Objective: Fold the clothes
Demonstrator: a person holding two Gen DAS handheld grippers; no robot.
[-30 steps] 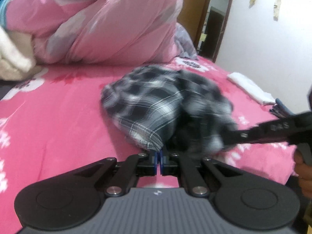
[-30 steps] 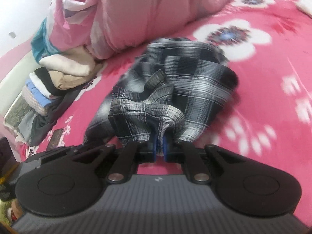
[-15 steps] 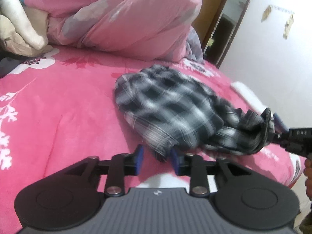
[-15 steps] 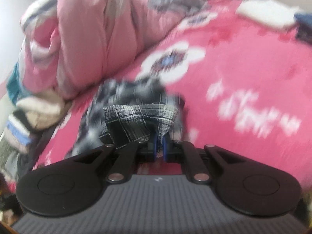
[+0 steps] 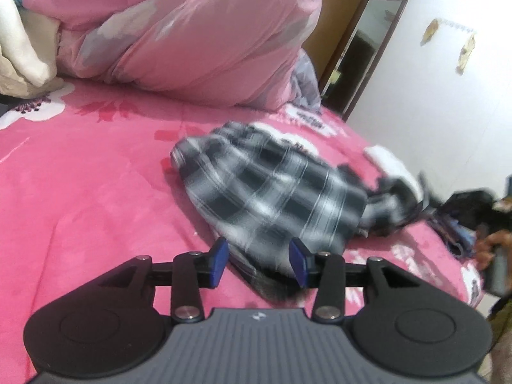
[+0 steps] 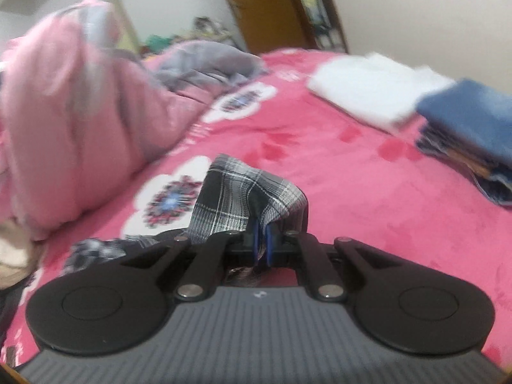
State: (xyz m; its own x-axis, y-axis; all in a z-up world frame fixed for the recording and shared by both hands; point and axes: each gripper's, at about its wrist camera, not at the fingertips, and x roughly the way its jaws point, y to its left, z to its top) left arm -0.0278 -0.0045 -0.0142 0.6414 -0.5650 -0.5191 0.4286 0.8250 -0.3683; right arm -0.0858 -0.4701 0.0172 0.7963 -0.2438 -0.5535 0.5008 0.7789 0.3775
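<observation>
While right gripper (image 6: 260, 245) jaws pinch crumpled plaid shirt (image 5: 275, 198), left gripper (image 5: 258, 264) jaws apart, fuzzy pink bedspread (image 5: 89, 192).

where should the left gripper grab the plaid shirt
Best bet: the near hem of the plaid shirt, coming in low from the front. That edge lies between the open left gripper pads, flat on the bedsheet, while the right gripper already pinches the far end. Blur hides exact folds.

A bunched pink duvet (image 5: 198, 32) lies on the pink floral bedsheet (image 5: 80, 176), below a white wall (image 5: 448, 96).
</observation>
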